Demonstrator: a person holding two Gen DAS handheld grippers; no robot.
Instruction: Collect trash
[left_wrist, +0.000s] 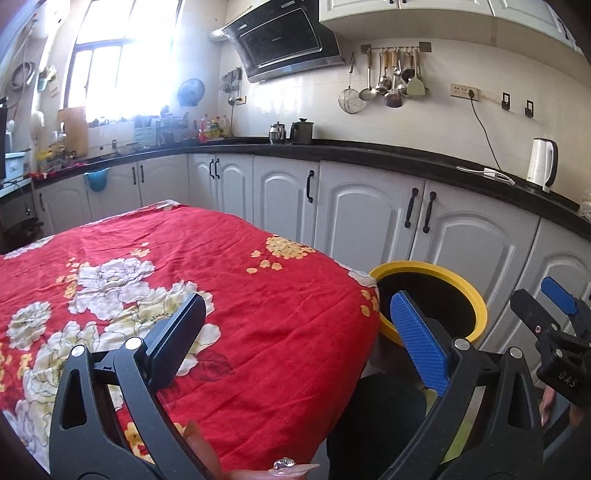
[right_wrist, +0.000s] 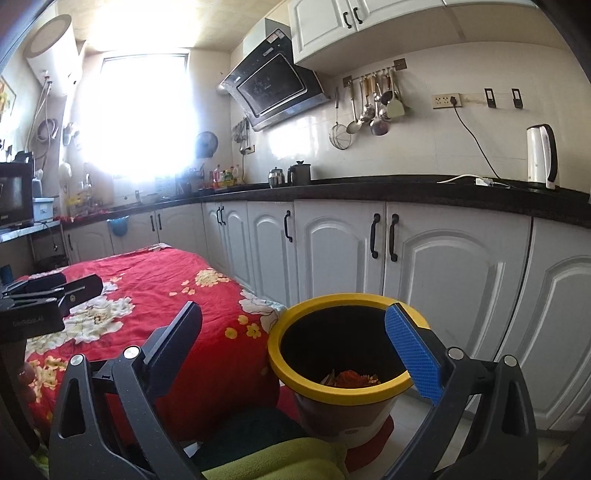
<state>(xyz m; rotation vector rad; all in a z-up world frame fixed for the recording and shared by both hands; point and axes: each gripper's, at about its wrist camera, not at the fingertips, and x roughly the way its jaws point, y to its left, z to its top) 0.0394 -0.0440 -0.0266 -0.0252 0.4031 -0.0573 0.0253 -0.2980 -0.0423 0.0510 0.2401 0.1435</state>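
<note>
Both grippers were spread wide with nothing in them: left gripper (left_wrist: 299, 339) hung over the corner of the red floral tablecloth (left_wrist: 229, 280), right gripper (right_wrist: 295, 350) was aimed at the yellow-rimmed trash bin (right_wrist: 284, 362). That bin sat on the floor right beside the table, with orange scraps (right_wrist: 351, 377) already at the bottom.

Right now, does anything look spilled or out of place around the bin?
Nothing stands out. The yellow-rimmed bin stands upright beside the red floral tablecloth, scraps inside it, none visible outside.
</note>
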